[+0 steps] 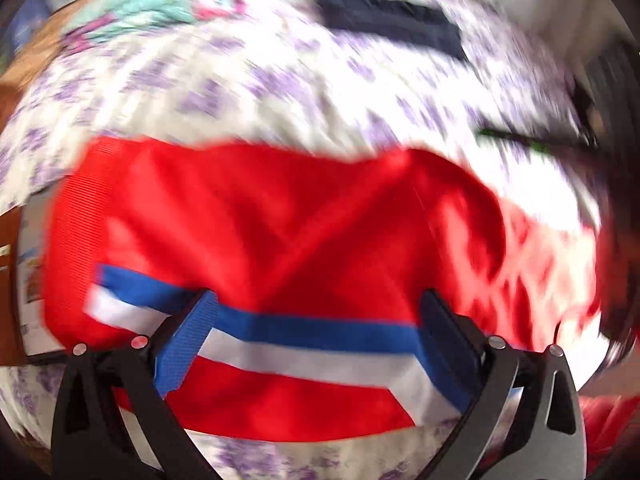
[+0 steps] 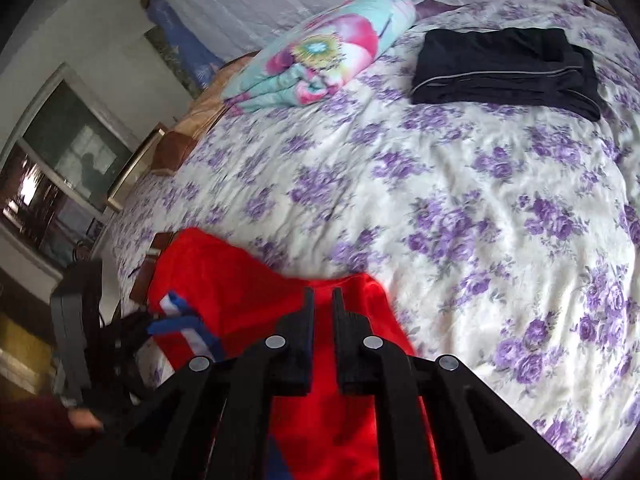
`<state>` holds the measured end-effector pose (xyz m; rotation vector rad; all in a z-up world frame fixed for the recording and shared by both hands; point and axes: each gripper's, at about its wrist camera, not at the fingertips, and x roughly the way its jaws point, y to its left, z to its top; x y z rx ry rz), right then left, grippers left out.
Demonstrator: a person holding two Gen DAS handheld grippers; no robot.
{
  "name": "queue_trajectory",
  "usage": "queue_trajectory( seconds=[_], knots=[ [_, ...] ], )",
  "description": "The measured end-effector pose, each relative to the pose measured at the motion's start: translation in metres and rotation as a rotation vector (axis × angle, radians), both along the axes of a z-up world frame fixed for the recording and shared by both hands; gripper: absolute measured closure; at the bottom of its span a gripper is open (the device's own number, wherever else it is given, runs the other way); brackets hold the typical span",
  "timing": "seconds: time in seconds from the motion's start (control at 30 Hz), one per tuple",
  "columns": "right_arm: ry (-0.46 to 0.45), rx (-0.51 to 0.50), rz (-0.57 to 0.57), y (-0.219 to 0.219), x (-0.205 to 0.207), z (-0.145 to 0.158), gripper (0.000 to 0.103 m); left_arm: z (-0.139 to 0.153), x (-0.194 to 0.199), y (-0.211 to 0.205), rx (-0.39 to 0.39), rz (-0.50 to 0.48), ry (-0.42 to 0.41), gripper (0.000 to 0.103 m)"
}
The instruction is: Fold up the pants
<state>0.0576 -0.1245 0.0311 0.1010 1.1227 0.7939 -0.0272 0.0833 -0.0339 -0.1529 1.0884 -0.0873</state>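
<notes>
The red pants (image 1: 256, 220) with a blue and white stripe lie bunched on the flowered bedspread (image 1: 280, 92). My left gripper (image 1: 316, 300) is open, its fingers wide apart on either side of the striped edge, the cloth draped between them. In the right wrist view my right gripper (image 2: 322, 300) is shut on the red pants (image 2: 224, 280), cloth pinched between the nearly closed fingers. The left gripper (image 2: 132, 328) shows at the left there, by the stripe.
Folded black pants (image 2: 504, 68) lie at the far side of the bed (image 2: 440, 200). A rolled floral quilt (image 2: 316, 52) sits by the headboard. A window (image 2: 68, 152) and furniture stand left of the bed edge.
</notes>
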Motion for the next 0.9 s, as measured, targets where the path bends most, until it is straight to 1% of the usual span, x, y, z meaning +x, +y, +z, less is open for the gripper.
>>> queue_trajectory(
  seconds=[0.07,0.1,0.13,0.17,0.2,0.23,0.27,0.3,0.33,0.37,0.4,0.43,0.47,0.5,0.53,0.57,0.6,0.63,0.67,0.7,0.73,0.77,0.8,0.83,0.87,0.9],
  knots=[
    [0.034,-0.066,0.043,0.018,-0.004,-0.02,0.093,-0.003,0.01,0.02,-0.014,0.072,0.023,0.005],
    [0.069,-0.121,0.033,0.021,-0.003,-0.04,0.094,-0.011,0.018,0.028,-0.043,0.086,0.058,0.005],
    [0.113,-0.143,0.003,0.018,0.001,-0.061,0.103,-0.013,0.021,0.03,-0.043,0.08,0.058,0.005],
    [0.132,-0.075,-0.044,0.009,0.005,-0.069,0.103,-0.012,0.023,0.024,0.014,0.059,0.042,0.004],
    [0.154,-0.044,-0.094,0.002,0.009,-0.069,0.103,-0.012,0.028,0.016,0.076,0.036,0.058,0.004],
    [0.16,-0.044,-0.127,-0.007,0.007,-0.06,0.103,-0.013,0.029,0.006,0.147,0.014,0.071,0.004],
    [0.133,-0.032,-0.132,-0.013,0.004,-0.048,0.099,-0.012,0.028,0.001,0.188,-0.002,0.066,0.005],
    [0.084,-0.017,-0.118,-0.019,0.0,-0.033,0.097,-0.008,0.026,-0.003,0.177,-0.02,0.051,0.005],
    [0.043,-0.014,-0.106,-0.026,-0.006,-0.021,0.091,-0.003,0.024,-0.005,0.116,-0.05,0.032,0.005],
    [0.015,-0.019,-0.105,-0.033,-0.01,-0.015,0.078,-0.001,0.022,-0.007,0.059,-0.078,0.021,0.005],
    [0.009,-0.038,-0.119,-0.043,-0.015,-0.014,0.045,0.0,0.021,-0.01,0.046,-0.096,0.019,0.005],
    [0.023,-0.064,-0.142,-0.052,-0.019,-0.021,0.034,-0.003,0.023,-0.015,0.076,-0.109,0.031,0.005],
    [0.057,-0.099,-0.165,-0.06,-0.02,-0.036,0.035,-0.01,0.025,-0.021,0.113,-0.119,0.049,0.005],
    [0.103,-0.124,-0.192,-0.068,-0.021,-0.054,0.038,-0.022,0.03,-0.025,0.16,-0.13,0.083,0.004],
    [0.056,-0.061,-0.22,-0.08,-0.027,-0.054,0.042,-0.031,0.032,-0.031,0.183,-0.143,0.081,0.004],
    [0.066,-0.05,-0.242,-0.085,-0.028,-0.053,0.046,-0.032,0.031,-0.035,0.21,-0.155,0.042,0.004],
    [0.087,-0.055,-0.275,-0.089,-0.028,-0.048,0.049,-0.032,0.027,-0.041,0.224,-0.155,0.041,0.004],
    [0.085,-0.035,-0.312,-0.096,-0.03,-0.037,0.049,-0.029,0.03,-0.042,0.224,-0.146,0.057,0.004],
    [0.061,0.0,-0.331,-0.103,-0.033,-0.026,0.048,-0.024,0.031,-0.04,0.2,-0.131,0.06,0.005],
    [0.027,0.024,-0.341,-0.112,-0.038,-0.014,0.043,-0.015,0.032,-0.037,0.139,-0.126,0.032,0.005],
    [-0.001,0.015,-0.352,-0.119,-0.042,-0.006,0.034,-0.005,0.03,-0.035,0.075,-0.131,-0.007,0.005],
    [-0.016,-0.018,-0.367,-0.126,-0.045,-0.002,0.03,0.003,0.027,-0.034,0.037,-0.135,-0.039,0.005],
    [-0.021,-0.059,-0.385,-0.134,-0.051,-0.001,0.028,0.01,0.027,-0.036,0.02,-0.142,-0.067,0.005],
    [-0.012,-0.083,-0.401,-0.143,-0.056,-0.006,0.027,0.012,0.03,-0.04,0.019,-0.152,-0.082,0.005],
    [0.016,-0.096,-0.422,-0.151,-0.06,-0.016,0.027,0.011,0.033,-0.046,0.028,-0.17,-0.079,0.005],
    [0.062,-0.104,-0.447,-0.16,-0.064,-0.03,0.026,0.003,0.039,-0.052,0.051,-0.186,-0.051,0.005]
  ],
)
